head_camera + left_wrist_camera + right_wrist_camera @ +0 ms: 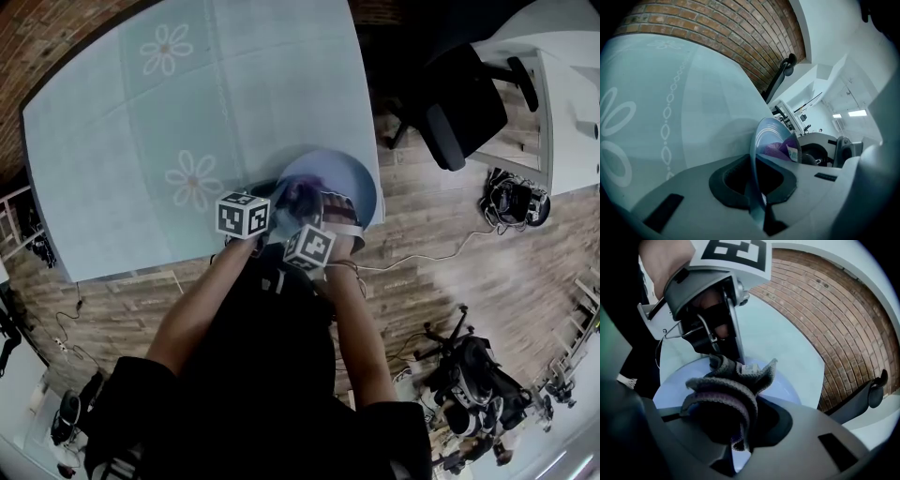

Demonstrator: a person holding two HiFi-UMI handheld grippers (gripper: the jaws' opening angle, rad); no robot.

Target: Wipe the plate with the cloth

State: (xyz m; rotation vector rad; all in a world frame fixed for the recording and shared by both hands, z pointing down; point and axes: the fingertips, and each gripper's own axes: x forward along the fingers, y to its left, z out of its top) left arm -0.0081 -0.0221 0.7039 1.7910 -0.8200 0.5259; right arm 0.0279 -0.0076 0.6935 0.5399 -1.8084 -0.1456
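Observation:
A pale blue plate [342, 178] lies near the front right corner of the table [141, 141]. My left gripper [267, 194] is shut on the plate's near rim. In the left gripper view the plate [761, 140] stands edge-on between the jaws of the left gripper [757, 190], with the purple cloth [780, 149] on its face. My right gripper [738, 439] is shut on the bunched grey-purple cloth [724, 392], which rests on the plate [785, 392]. The left gripper [733, 350] also shows there, clamped on the rim. In the head view the cloth [302, 197] sits between both grippers, by the right gripper [317, 214].
The table wears a light blue cloth with flower prints [192, 178]. The plate lies close to the table's right edge. A black office chair [459, 98] and cabled gear [511, 202] stand on the wood floor to the right. A brick wall [740, 33] lies behind the table.

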